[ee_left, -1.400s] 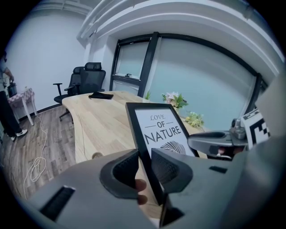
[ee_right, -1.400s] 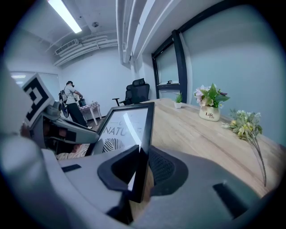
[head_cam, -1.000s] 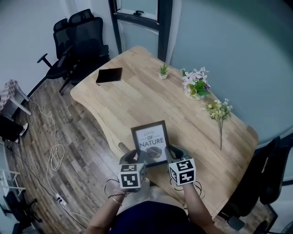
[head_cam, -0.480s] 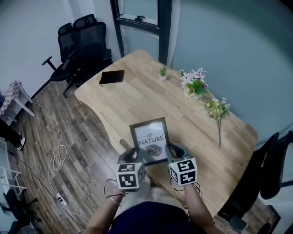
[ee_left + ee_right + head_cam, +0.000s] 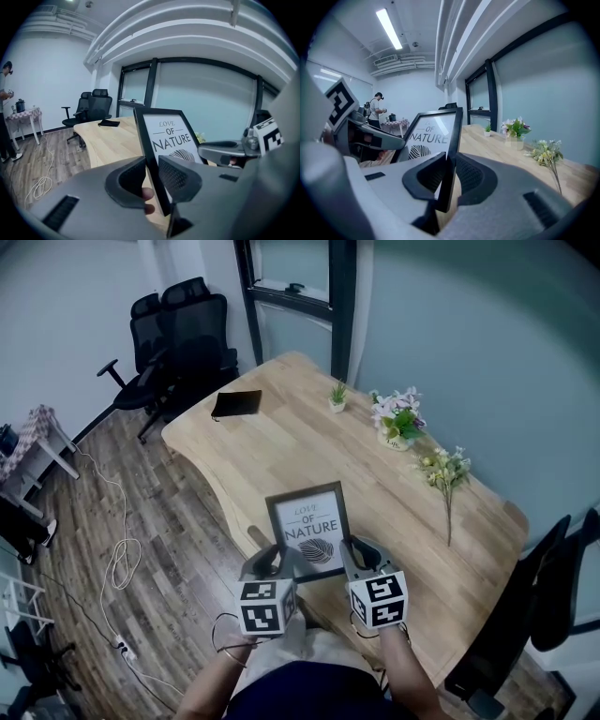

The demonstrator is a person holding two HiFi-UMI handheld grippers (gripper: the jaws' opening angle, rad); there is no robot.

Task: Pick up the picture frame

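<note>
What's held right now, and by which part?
Both hold the picture frame: left gripper on its lower left edge, right gripper on its lower right edge.

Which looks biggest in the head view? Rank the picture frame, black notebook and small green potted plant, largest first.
1. picture frame, largest, though it is held nearer the camera than the others
2. black notebook
3. small green potted plant, clearly smallest

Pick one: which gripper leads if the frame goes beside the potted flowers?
Right, probably. Both clamp the picture frame's lower side edges, but the right gripper holds the edge facing the potted flowers; the left gripper sits on the far edge.
</note>
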